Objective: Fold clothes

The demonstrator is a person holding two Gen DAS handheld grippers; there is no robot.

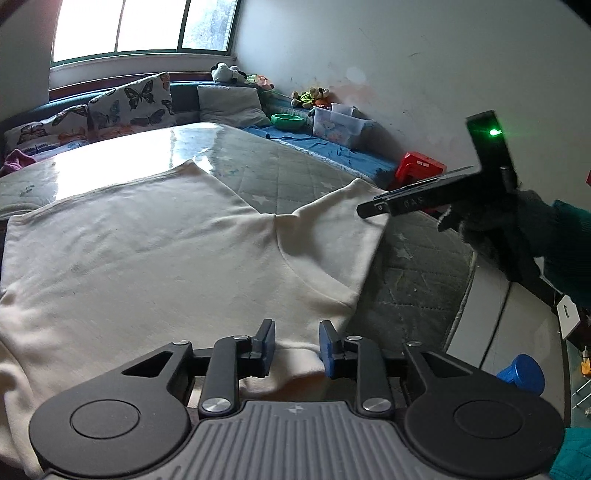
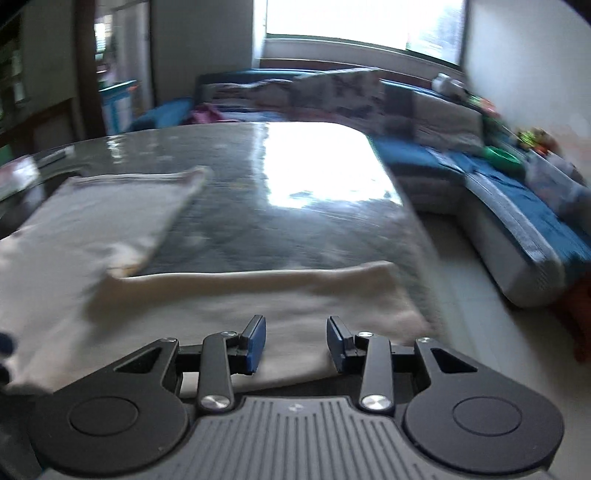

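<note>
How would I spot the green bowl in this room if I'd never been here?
Start at the window and follow the blue bench along the white wall. The green bowl sits there, between a grey cushion and a clear plastic box. It is the only bright green dish.

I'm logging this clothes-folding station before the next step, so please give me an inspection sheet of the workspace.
Surface: quilted mattress under glossy clear cover, bright window glare.
Job's things: cream sweatshirt spread flat, one sleeve angled out toward the edge.
Clutter: nothing seen on the mattress besides the garment.
Grippers: left gripper open, jaws apart over the sweatshirt's near edge; right gripper open above the cloth, its view blurred.
Cables: nothing seen.
Surroundings: butterfly-print cushions, plush toys, green bowl, clear storage bin, red stool, window.
</note>
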